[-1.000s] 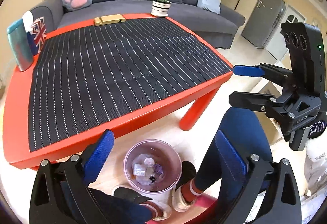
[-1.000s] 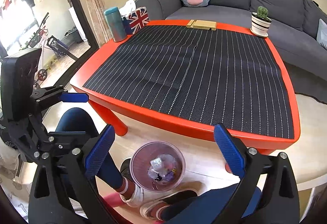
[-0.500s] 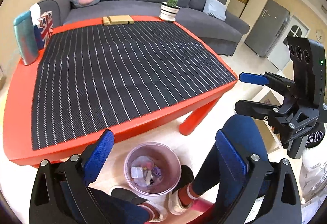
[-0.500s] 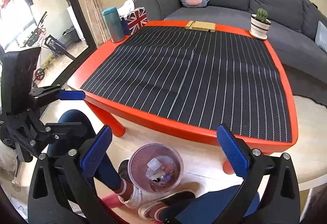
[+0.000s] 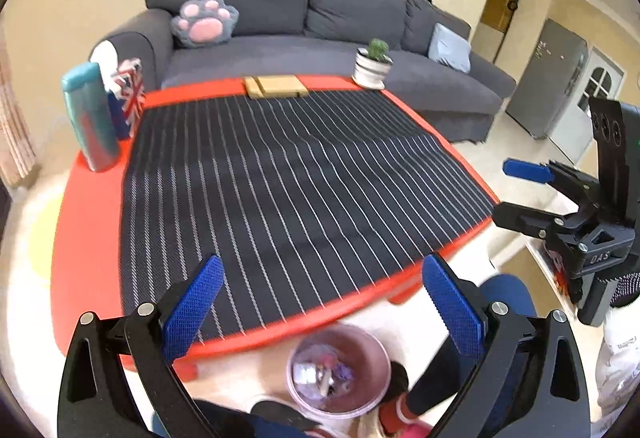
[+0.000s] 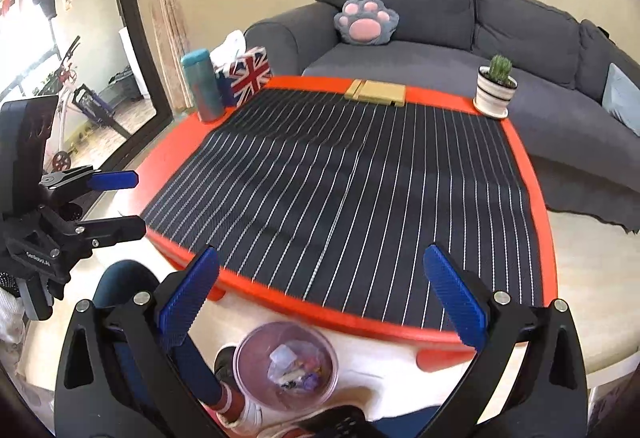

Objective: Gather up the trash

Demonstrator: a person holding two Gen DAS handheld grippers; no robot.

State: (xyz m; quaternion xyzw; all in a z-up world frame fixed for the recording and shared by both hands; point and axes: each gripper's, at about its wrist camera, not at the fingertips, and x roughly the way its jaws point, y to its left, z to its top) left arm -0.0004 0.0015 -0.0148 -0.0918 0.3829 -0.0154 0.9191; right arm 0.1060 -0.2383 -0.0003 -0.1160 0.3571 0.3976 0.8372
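A clear pink trash bin [image 5: 339, 372] holding several scraps of trash stands on the floor by the person's feet, below the near edge of the red table [image 5: 86, 238]. It also shows in the right wrist view [image 6: 285, 365]. My left gripper [image 5: 320, 302] is open and empty, held above the bin and the table's near edge. My right gripper [image 6: 320, 294] is open and empty, likewise above the bin. Each gripper shows in the other's view, the right one [image 5: 516, 190] at the right, the left one [image 6: 120, 202] at the left.
A black striped mat [image 5: 288, 182] covers the table. At its far side stand a teal bottle [image 5: 90, 118], a Union Jack tissue box [image 5: 128, 94], a wooden block [image 5: 276, 86] and a potted cactus [image 5: 374, 64]. A grey sofa [image 5: 320, 38] is behind.
Both grippers have risen and tilted up toward the table. The bin has slid lower in both views. The jaws stay open and empty.
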